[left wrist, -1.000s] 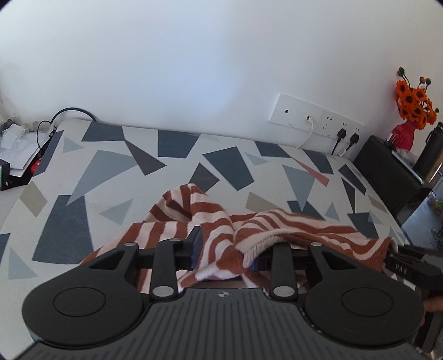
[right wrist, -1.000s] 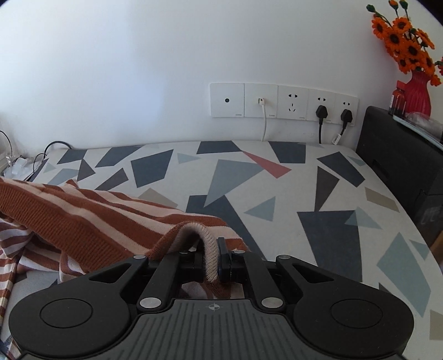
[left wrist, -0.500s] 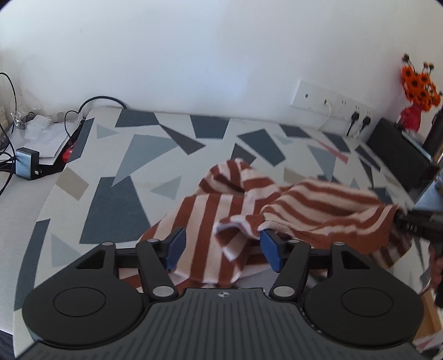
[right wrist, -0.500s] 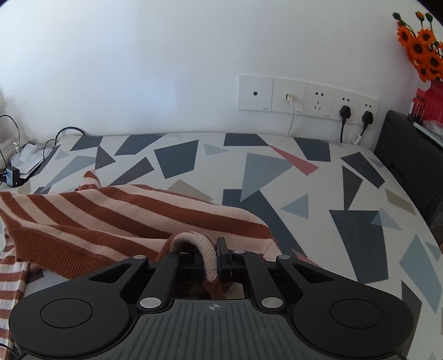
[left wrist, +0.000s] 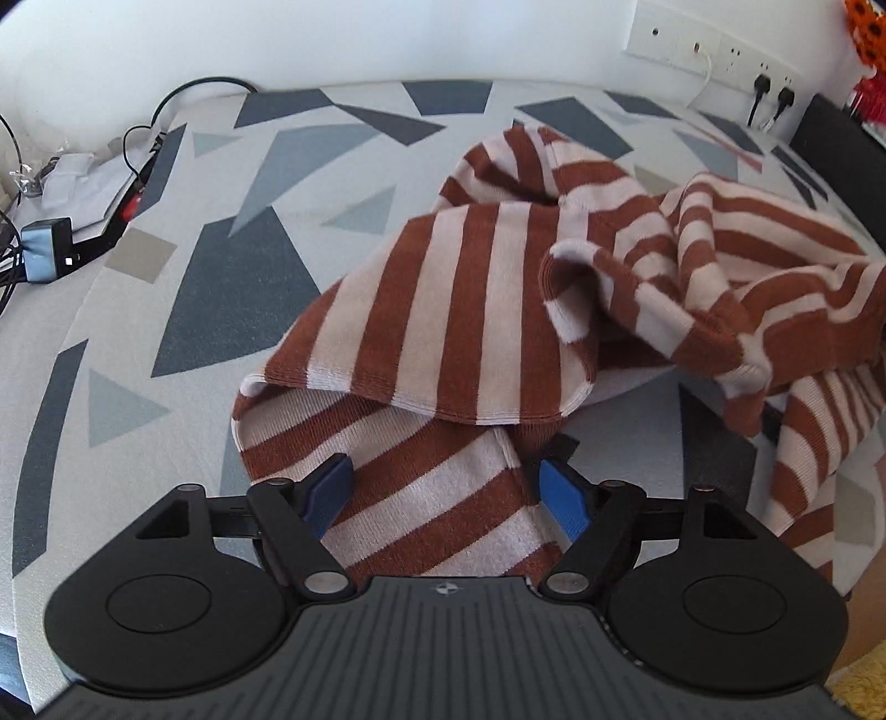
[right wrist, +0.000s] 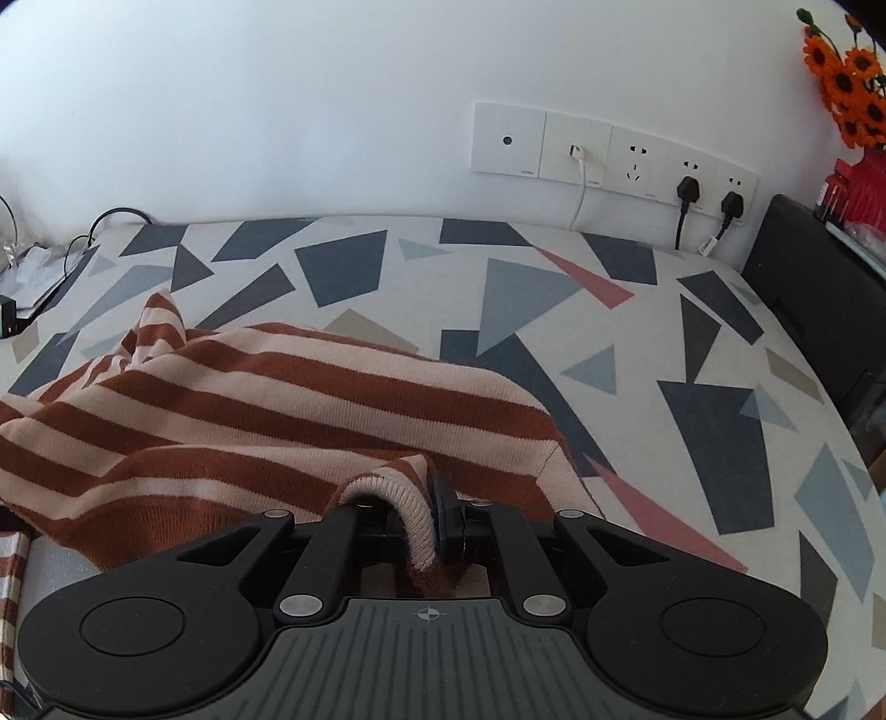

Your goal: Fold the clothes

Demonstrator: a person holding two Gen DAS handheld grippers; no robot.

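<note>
Rust-and-cream striped sweater on white tablecloth patterned with grey-blue triangles

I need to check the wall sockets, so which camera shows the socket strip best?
The right wrist view: the socket strip sits whole and near centre, with three plugs in it. The left wrist view shows it only small and distorted in the top right corner.

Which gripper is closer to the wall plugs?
Right. The right gripper faces the wall plugs across the bed; from the left gripper they sit farther off, up right.
</note>
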